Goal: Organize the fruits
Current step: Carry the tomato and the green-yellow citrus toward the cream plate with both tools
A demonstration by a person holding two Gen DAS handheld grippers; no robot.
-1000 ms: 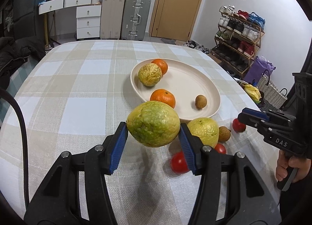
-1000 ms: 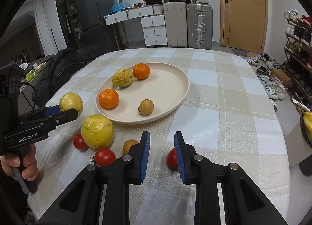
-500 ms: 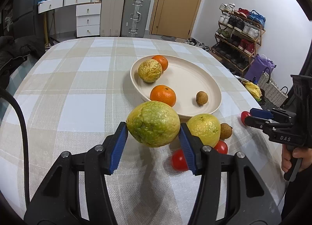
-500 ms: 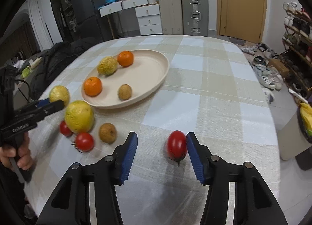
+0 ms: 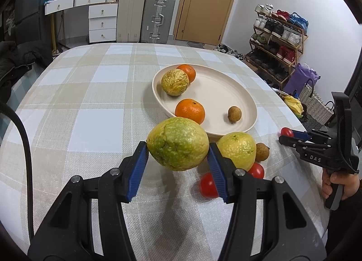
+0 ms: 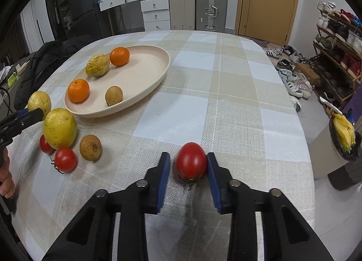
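So your left tool (image 5: 177, 155) grips a green guava (image 5: 178, 143); your right tool (image 6: 187, 170) has just been closing around a tomato (image 6: 190, 161).

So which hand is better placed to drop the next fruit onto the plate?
Left. The left gripper already holds a yellow-green fruit lifted just short of the plate. The right gripper has just been closing around a red tomato on the tablecloth, farther from the plate.
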